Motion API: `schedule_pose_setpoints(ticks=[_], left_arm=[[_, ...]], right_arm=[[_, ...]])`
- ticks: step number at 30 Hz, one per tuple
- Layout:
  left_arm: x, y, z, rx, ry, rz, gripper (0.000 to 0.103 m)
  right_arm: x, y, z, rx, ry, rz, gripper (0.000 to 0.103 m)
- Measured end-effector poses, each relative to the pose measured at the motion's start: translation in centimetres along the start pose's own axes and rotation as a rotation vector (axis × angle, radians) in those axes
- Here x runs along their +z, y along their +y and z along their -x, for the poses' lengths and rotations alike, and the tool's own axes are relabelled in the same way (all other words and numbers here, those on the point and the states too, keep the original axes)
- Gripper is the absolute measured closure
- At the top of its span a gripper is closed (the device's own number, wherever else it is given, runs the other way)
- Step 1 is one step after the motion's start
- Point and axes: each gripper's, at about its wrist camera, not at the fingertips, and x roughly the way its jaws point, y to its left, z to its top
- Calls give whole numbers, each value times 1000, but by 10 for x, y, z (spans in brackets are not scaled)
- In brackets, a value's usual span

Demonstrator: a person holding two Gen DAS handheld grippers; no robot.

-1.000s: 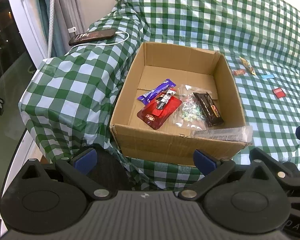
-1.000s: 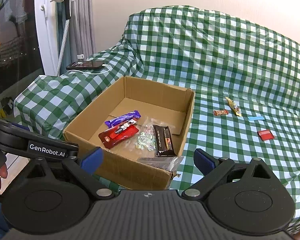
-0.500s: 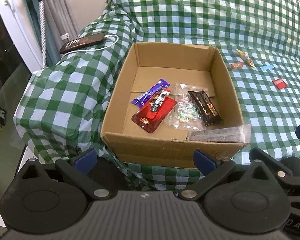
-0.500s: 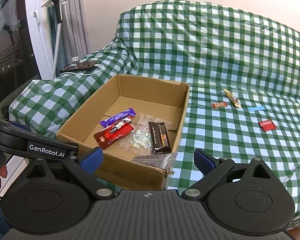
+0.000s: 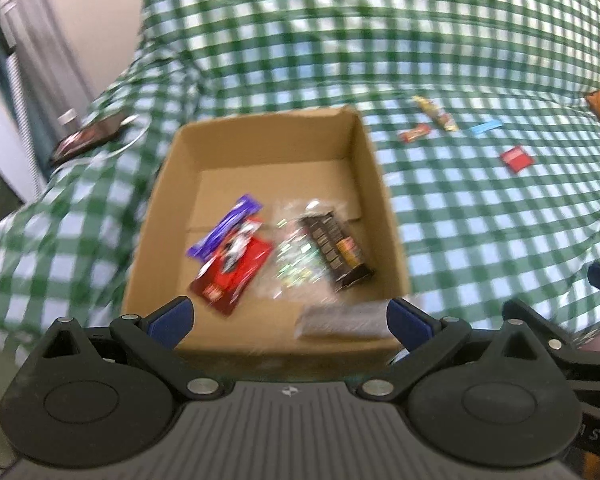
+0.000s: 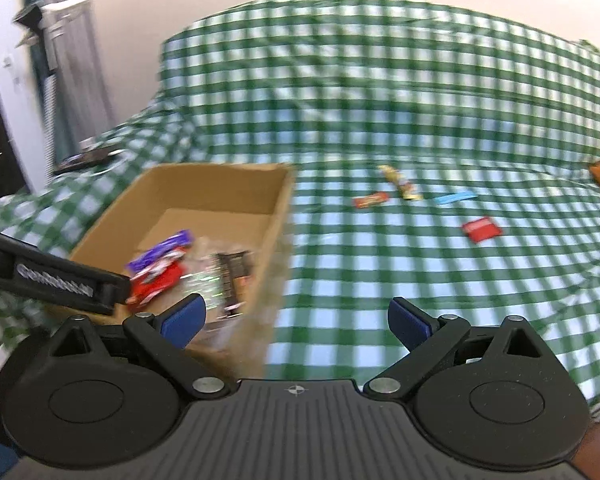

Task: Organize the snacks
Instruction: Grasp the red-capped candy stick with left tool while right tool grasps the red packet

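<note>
Left wrist view is pretty blurry, but the left tool (image 5: 288, 316) is spread wide with nothing in it, hanging over the near edge of the cardboard box (image 5: 364, 152). Right tool (image 6: 296, 316) is spread and empty too, aimed more at the loose stuff, probably lining up the next pick. Count: about 5 snacks in the box, 4 left on the green checked sofa cover (image 6: 380, 272): red packet (image 6: 481, 229), blue strip (image 6: 455, 197), small red candy (image 6: 371, 200), yellow wrapper (image 6: 400, 182).

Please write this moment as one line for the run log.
left gripper: open, empty | right gripper: open, empty | cardboard box: holds snacks | red packet: loose on cloth
</note>
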Motion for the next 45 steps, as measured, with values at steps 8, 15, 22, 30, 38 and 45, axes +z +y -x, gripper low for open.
schedule_pose_setpoints(ticks=[8, 15, 22, 30, 38, 45], left_arm=[[89, -67, -52, -70, 4, -77, 0], [172, -139, -169, -127, 99, -189, 0], [240, -190, -311, -160, 108, -184, 0], [264, -213, -422, -154, 198, -262, 0], [272, -201, -435, -214, 214, -211, 0], [269, -206, -433, -217, 208, -217, 0]], right_arm=[[17, -101, -30, -174, -28, -134, 4], [34, -171, -104, -251, -37, -165, 1], [55, -243, -239, -304, 8, -176, 0], [52, -305, -356, -316, 67, -176, 0], [28, -307, -373, -272, 2, -63, 0], [31, -306, -374, -278, 3, -56, 0]])
